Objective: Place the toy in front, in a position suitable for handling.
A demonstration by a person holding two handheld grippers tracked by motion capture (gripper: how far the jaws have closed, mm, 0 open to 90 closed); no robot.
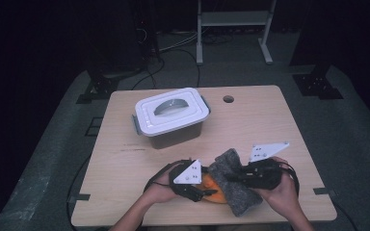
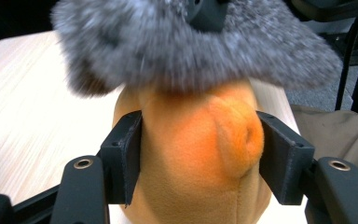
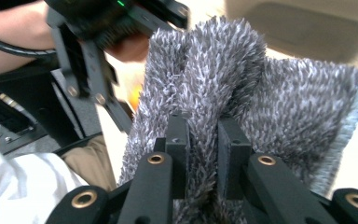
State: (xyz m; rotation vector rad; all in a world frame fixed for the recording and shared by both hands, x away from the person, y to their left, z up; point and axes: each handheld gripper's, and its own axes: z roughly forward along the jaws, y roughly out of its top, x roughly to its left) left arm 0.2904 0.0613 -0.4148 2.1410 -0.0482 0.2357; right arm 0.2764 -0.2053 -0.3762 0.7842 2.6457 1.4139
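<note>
Grey fuzzy cloth (image 1: 232,185), orange plush toy (image 2: 196,163)

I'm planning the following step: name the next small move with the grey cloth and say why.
Probably draw the grey fuzzy cloth further over the orange plush toy. The right hand-held gripper pinches a fold of it, the left hand-held gripper clamps the toy, and orange is uncovered.

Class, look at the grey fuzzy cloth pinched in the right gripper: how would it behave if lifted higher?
The grey fuzzy cloth probably flops: it folds into a ridge where the right gripper pinches it. It drapes over the orange plush toy, so it seems light. Its shaggy pile should resist slipping.
</note>
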